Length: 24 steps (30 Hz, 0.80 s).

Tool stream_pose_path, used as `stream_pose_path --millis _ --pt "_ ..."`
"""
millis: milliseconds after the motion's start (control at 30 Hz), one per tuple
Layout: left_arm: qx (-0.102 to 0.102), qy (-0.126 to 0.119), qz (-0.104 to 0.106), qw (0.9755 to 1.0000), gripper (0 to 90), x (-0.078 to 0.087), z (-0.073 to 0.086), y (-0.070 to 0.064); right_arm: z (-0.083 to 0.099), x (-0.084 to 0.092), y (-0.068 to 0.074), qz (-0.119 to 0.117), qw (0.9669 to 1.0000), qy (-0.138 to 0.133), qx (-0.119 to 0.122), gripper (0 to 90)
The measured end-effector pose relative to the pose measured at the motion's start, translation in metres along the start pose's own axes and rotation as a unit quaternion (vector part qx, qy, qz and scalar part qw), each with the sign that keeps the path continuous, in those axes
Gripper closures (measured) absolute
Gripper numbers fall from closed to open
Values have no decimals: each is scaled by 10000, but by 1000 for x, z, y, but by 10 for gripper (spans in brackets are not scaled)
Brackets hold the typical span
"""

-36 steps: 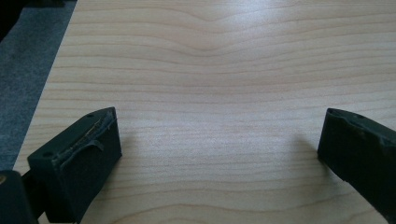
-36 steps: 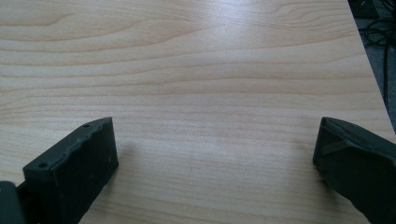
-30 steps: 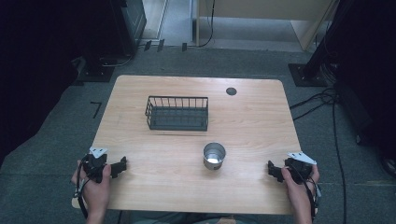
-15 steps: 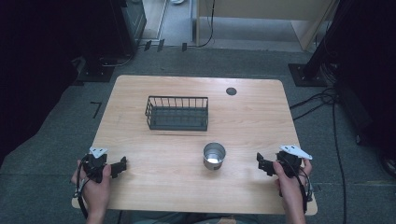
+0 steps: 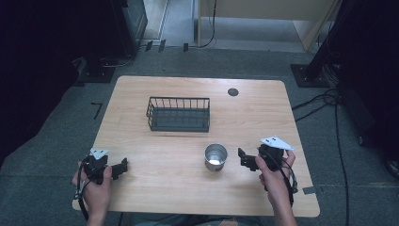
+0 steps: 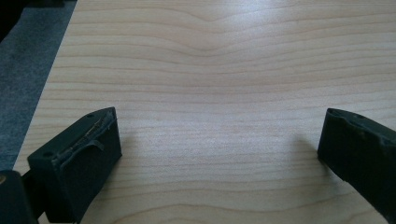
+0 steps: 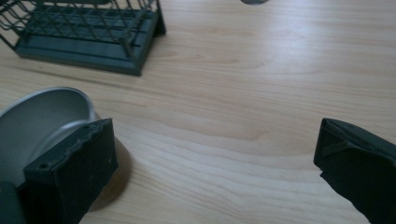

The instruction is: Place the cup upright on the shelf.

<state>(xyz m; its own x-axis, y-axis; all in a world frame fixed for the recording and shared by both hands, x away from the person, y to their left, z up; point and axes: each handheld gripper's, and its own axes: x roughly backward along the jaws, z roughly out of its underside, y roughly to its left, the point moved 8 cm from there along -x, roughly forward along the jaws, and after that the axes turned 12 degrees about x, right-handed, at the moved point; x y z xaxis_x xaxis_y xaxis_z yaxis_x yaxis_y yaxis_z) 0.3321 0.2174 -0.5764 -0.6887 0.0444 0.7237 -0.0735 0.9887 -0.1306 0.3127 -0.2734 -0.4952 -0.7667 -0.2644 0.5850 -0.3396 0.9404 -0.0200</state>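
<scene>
A small metal cup [image 5: 216, 157] stands upright on the wooden desk [image 5: 263, 113], a little right of centre near the person's edge; its rim is cut off at the left edge of the right gripper view [image 7: 42, 116], where one black jaw covers its near side. Just beside the cup, not touching it, the right tongs [image 5: 243, 157] point at it with jaws released and wide apart, nothing between them; the right hand [image 5: 273, 176] holds them. Behind the cup, well apart, sits a dark wire basket [image 5: 179, 114], its inside hard to make out from above and its upper left cropped in the right gripper view [image 7: 88, 32]. A small dark round disc [image 5: 233, 92] lies near the desk's far edge. At the near left corner the left tongs [image 5: 123, 166], in the left hand [image 5: 96, 186], are likewise spread open over bare wood [image 6: 210, 93]. No writing is readable anywhere.
</scene>
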Motion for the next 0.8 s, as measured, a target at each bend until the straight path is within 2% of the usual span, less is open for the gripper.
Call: stream_pose_path --millis 33,100,133,300,367,533,800 --pt "-1 2 0 10000 0 0 0 0 -6 -2 8 -94 9999 -38 56 0" --pt "-1 1 -2 10000 0 0 0 0 -9 -2 13 -142 9999 -60 60 0" --pt "0 0 -3 10000 0 0 0 0 -15 -4 21 -229 9996 -97 119 0" --pt "-2 -1 -2 10000 0 0 0 0 -27 -6 42 -435 9986 -185 241 0" --pt "0 -2 -1 10000 0 0 0 0 -29 -7 45 -455 9985 -187 253 0" --pt "-1 -1 -1 10000 0 0 0 0 -34 -14 66 -636 9972 -159 364 0" --pt "-2 -1 -2 10000 0 0 0 0 -36 -22 84 -804 9959 -137 401 0"
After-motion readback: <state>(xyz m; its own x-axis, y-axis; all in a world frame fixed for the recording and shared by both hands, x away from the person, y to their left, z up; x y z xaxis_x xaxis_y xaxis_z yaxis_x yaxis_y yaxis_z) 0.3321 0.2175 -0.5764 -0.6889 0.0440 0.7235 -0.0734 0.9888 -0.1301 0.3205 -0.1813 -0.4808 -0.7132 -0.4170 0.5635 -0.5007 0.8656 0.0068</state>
